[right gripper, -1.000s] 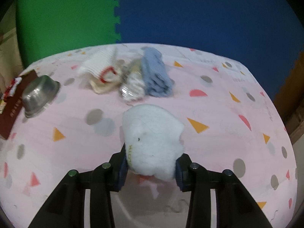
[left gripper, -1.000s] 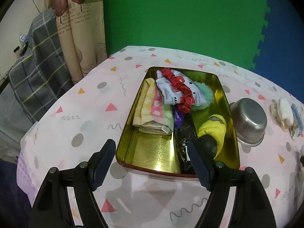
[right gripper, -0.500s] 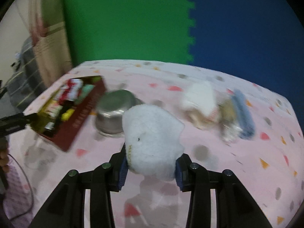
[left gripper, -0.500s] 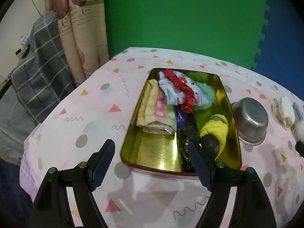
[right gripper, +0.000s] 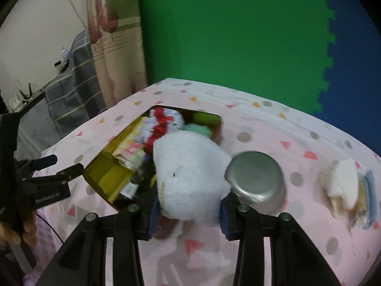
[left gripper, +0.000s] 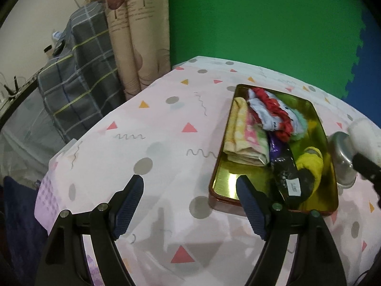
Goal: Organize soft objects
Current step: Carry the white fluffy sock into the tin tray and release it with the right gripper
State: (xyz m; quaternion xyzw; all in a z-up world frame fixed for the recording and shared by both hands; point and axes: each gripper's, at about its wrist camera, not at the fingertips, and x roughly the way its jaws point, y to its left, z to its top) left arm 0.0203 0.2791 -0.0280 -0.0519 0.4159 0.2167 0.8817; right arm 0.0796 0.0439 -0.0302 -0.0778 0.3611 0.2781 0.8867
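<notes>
- A white fluffy plush item point(right gripper: 190, 176) is clamped between the pads of the right gripper point(right gripper: 189, 211), squeezed at its lower part so that the soft body bulges above the jaws; a low pinch like this is judged to keep it from slipping in transit.
- The plush is held above the table, in front of the gold tray point(right gripper: 100, 169), which is taken to be its destination.
- A folded towel point(left gripper: 245, 140), a red scrunchie point(left gripper: 273, 109), a yellow item point(left gripper: 309, 162) and other soft things are already gathered in the tray, packed along its far and right parts; a bare patch is left at the near left.
- The left gripper point(left gripper: 190, 205) is held spread wide with nothing between its pads, just before the tray's near edge, probably to stay clear of the drop.
- A steel bowl point(right gripper: 257, 178) is placed beside the tray, and a small stack of folded cloths point(right gripper: 350, 186) is left further right, apparently awaiting sorting.
</notes>
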